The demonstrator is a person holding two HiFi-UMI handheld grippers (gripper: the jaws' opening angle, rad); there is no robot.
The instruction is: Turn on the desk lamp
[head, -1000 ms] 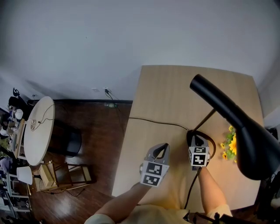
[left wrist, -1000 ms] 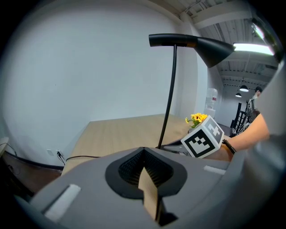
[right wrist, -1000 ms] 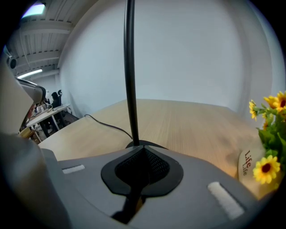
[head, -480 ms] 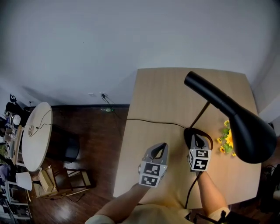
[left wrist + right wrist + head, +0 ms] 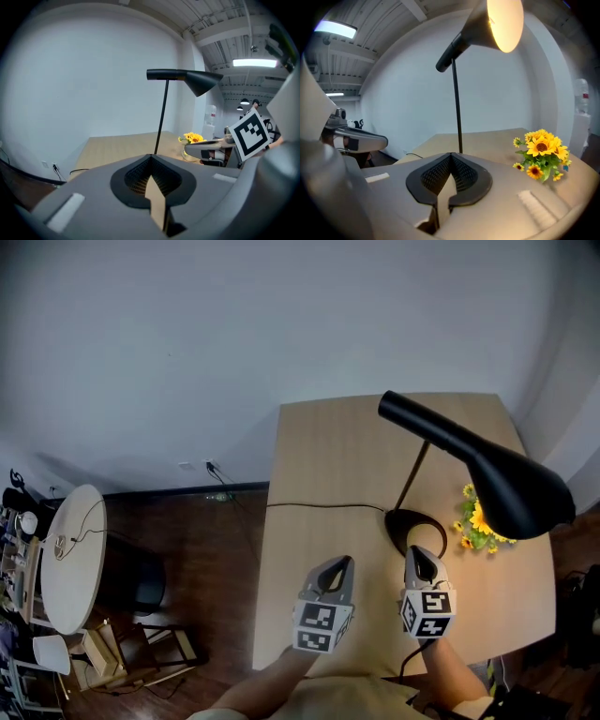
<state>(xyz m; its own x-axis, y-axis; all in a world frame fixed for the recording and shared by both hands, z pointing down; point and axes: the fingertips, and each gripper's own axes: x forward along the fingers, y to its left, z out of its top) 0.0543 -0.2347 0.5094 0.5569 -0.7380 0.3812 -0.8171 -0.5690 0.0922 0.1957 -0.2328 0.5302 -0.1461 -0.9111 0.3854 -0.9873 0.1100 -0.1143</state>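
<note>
A black desk lamp stands on the wooden desk (image 5: 328,456), with its round base (image 5: 411,524) right of centre and a thin stem rising from it. Its long shade (image 5: 511,486) reaches to the right. The inside of the shade (image 5: 504,21) glows warm, so the lamp is lit. It also shows in the left gripper view as a dark lamp shade (image 5: 199,80). My right gripper (image 5: 416,556) is shut and empty, just short of the base on the near side. My left gripper (image 5: 341,564) is shut and empty, left of the base. A black cord (image 5: 319,506) runs left from the base.
A small bunch of sunflowers (image 5: 476,524) sits under the shade, right of the base, and shows as sunflowers (image 5: 540,152) in the right gripper view. Left of the desk, on the dark wood floor, stand a round white table (image 5: 64,545) and a black stool (image 5: 141,566).
My right gripper has drawn back from the lamp base toward the desk's near edge. The left gripper has kept its place beside it. The head view has pulled back and shows more of the desk.
</note>
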